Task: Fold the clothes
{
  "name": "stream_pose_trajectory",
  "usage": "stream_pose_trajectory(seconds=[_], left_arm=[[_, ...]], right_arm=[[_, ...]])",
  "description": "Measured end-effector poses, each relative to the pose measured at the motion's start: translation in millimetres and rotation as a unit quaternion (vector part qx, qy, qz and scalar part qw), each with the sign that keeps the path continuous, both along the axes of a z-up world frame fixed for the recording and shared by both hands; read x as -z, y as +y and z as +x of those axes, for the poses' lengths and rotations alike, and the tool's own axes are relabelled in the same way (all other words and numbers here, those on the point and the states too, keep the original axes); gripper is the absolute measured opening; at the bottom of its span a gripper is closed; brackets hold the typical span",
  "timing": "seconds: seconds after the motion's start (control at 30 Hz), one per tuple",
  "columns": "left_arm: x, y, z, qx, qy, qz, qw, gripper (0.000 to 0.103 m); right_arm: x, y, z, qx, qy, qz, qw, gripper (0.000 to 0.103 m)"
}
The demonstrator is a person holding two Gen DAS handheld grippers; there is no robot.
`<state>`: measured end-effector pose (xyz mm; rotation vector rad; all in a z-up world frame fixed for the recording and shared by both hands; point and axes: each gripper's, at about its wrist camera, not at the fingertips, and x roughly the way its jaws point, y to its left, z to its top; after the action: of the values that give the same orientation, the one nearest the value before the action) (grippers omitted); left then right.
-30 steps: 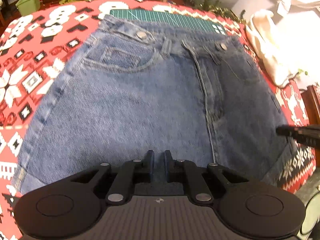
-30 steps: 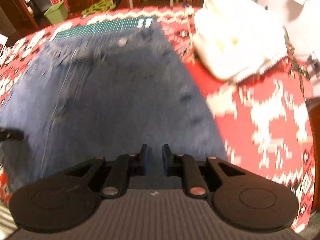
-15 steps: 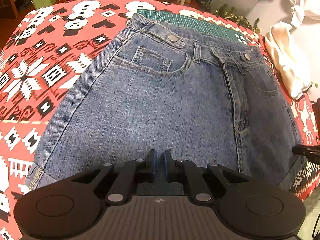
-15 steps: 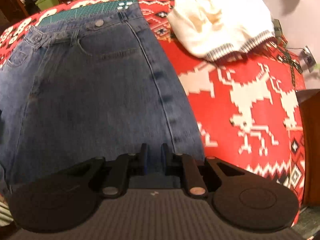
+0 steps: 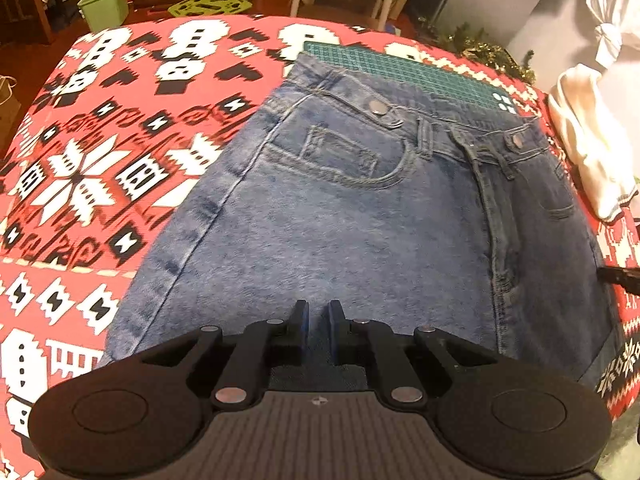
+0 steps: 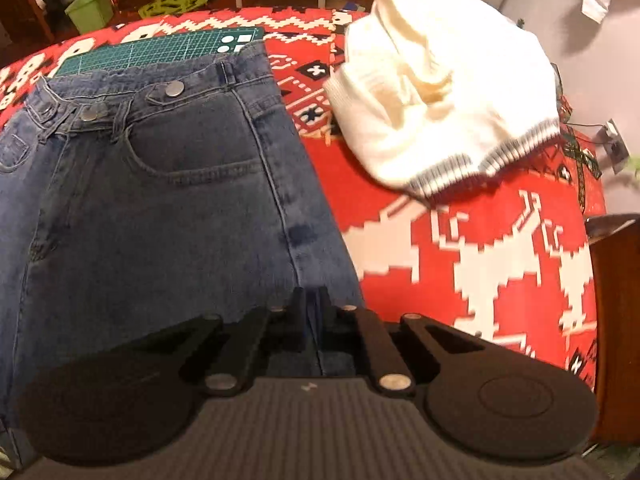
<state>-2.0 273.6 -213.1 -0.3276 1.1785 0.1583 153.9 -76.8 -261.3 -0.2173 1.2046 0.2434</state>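
Note:
Blue denim jeans [image 5: 360, 232] lie flat on the red patterned tablecloth [image 5: 100, 168], front side up and waistband at the far end. Their near edge runs under both grippers. My left gripper [image 5: 318, 320] sits at the near edge around the middle, its fingers shut to a narrow gap with denim in it. My right gripper [image 6: 313, 312] is at the near right corner, shut on the jeans [image 6: 160, 220] along the side seam. Its black tip [image 5: 618, 276] shows at the right edge of the left wrist view.
A green cutting mat [image 5: 400, 72] lies under the waistband. A cream knit sweater [image 6: 440, 100] is heaped on the cloth to the right of the jeans. A brown wooden piece [image 6: 616, 320] stands at the right edge. A green bin [image 5: 106, 8] stands on the floor beyond.
Both views have drawn back and risen, so more of the jeans and cloth shows. The right gripper's fingers have narrowed onto the side seam. The left fingers' gap is unchanged.

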Motion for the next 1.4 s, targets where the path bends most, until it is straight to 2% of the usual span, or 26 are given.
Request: stream_pose_trajectory(seconds=[0.2, 0.33, 0.43, 0.7, 0.83, 0.93, 1.13, 1.2, 1.27, 1.33, 1.37, 1.4], left_arm=[[2.3, 5.4, -13.1, -0.004, 0.015, 0.002, 0.9999, 0.009], [2.8, 8.3, -19.7, -0.003, 0.02, 0.006, 0.9998, 0.009], [-1.7, 10.6, -15.9, 0.0, 0.008, 0.014, 0.9999, 0.009], [-10.4, 16.5, 40.2, 0.028, -0.055, 0.041, 0.9972, 0.009], [6.7, 22.4, 60.2, 0.032, -0.033, 0.048, 0.9978, 0.01], [7.9, 22.5, 55.6, 0.038, -0.035, 0.051, 0.9974, 0.011], [5.2, 16.5, 24.7, 0.056, -0.004, 0.059, 0.9967, 0.01], [5.7, 16.9, 11.8, 0.056, 0.008, 0.052, 0.997, 0.01], [5.5, 17.9, 0.7, 0.05, 0.015, 0.042, 0.9977, 0.01], [1.8, 18.7, -7.9, 0.043, 0.015, 0.035, 0.9983, 0.01], [-1.7, 17.8, -11.1, 0.042, 0.013, 0.034, 0.9985, 0.011], [-6.6, 15.7, -12.9, 0.043, 0.007, 0.034, 0.9985, 0.017]], right_arm=[[-0.5, -16.3, -33.8, -0.014, 0.036, -0.018, 0.999, 0.005], [-6.9, -22.1, -40.1, 0.005, 0.042, -0.006, 0.999, 0.005], [-13.6, -23.3, -40.8, 0.023, 0.039, 0.012, 0.999, 0.006], [-25.7, -2.0, -30.0, 0.02, 0.024, 0.039, 0.999, 0.006], [-29.6, 4.9, -26.7, 0.025, 0.021, 0.046, 0.998, 0.007], [-32.4, 5.9, -26.5, 0.023, 0.02, 0.05, 0.998, 0.007], [-34.7, 11.7, -32.3, 0.017, 0.03, 0.058, 0.998, 0.007], [-38.0, 16.4, -33.8, 0.013, 0.029, 0.065, 0.997, 0.009], [-42.3, 23.1, -34.8, 0.008, 0.027, 0.072, 0.997, 0.018], [-48.1, 32.1, -35.5, 0.002, 0.021, 0.082, 0.996, 0.019], [-51.2, 37.3, -35.1, -0.002, 0.018, 0.087, 0.996, 0.023], [-54.2, 42.4, -34.9, -0.006, 0.014, 0.092, 0.996, 0.026]])
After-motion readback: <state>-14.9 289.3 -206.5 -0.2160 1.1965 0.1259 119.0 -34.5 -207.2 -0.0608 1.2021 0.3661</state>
